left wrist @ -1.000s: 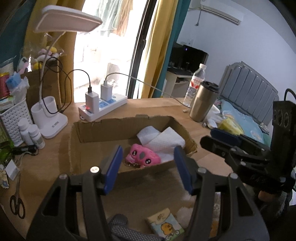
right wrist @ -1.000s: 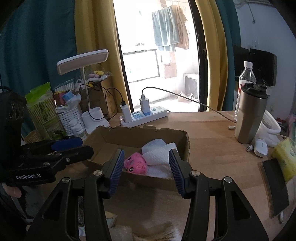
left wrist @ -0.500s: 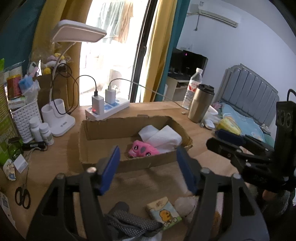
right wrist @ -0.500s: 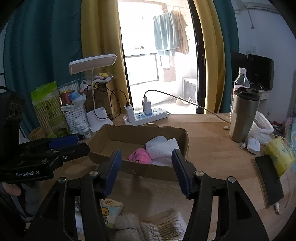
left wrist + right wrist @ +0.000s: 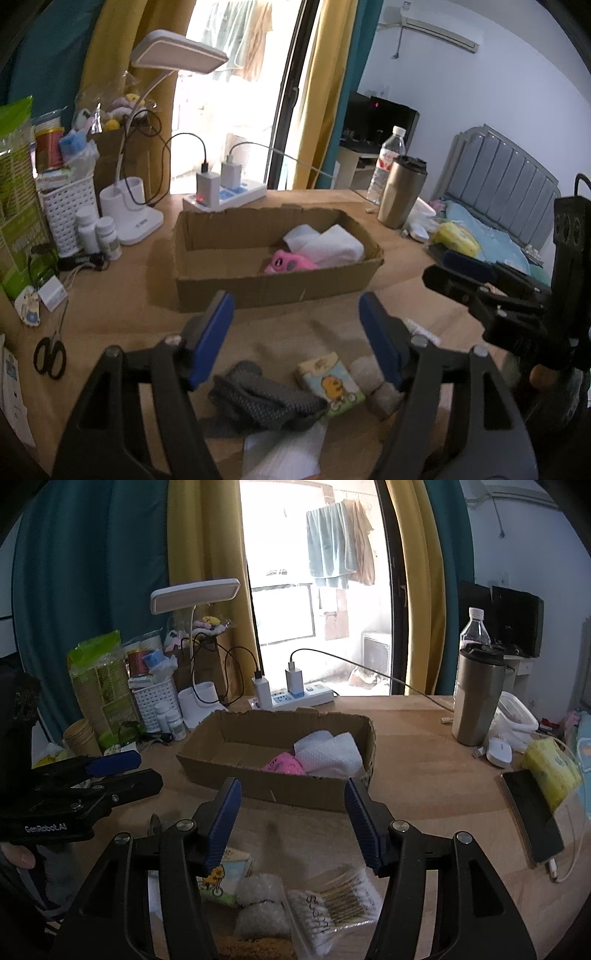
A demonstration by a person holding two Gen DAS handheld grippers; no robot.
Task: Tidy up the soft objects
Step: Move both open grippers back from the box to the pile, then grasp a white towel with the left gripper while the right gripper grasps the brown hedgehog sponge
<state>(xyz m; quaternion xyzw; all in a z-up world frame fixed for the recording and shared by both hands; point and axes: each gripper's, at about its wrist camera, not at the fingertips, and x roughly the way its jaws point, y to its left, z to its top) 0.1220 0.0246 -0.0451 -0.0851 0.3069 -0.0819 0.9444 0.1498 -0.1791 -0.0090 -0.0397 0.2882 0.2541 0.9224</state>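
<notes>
Sorting is looking partly done as we are reading it. Farthest left among the loose things, a grey knitted bundle (image 5: 264, 397) is lying on the desk (image 5: 122, 306), near the front edge. Just beside it to the right, a small tissue pack with a yellow cartoon (image 5: 330, 384) is sitting, and next to that a pale fluffy lump (image 5: 373, 380). In the right wrist view we are also seeing a bubble-wrap wad (image 5: 260, 904) and a bag of cotton swabs (image 5: 338, 901) waiting there.

Behind them, the cardboard box (image 5: 273, 286) is already holding a pink plush toy (image 5: 290, 263) and white padded sheets (image 5: 328, 245) at its right end; its left half is sitting bare.

Our left claw (image 5: 295, 336) is hanging released over the loose pile, its jaws having just been opening with nothing pinched between them. Our right claw (image 5: 293, 821) is likewise released and empty, jaws also just widening. We are judging that most of the soft pieces are still needing a trip into the box.
</notes>
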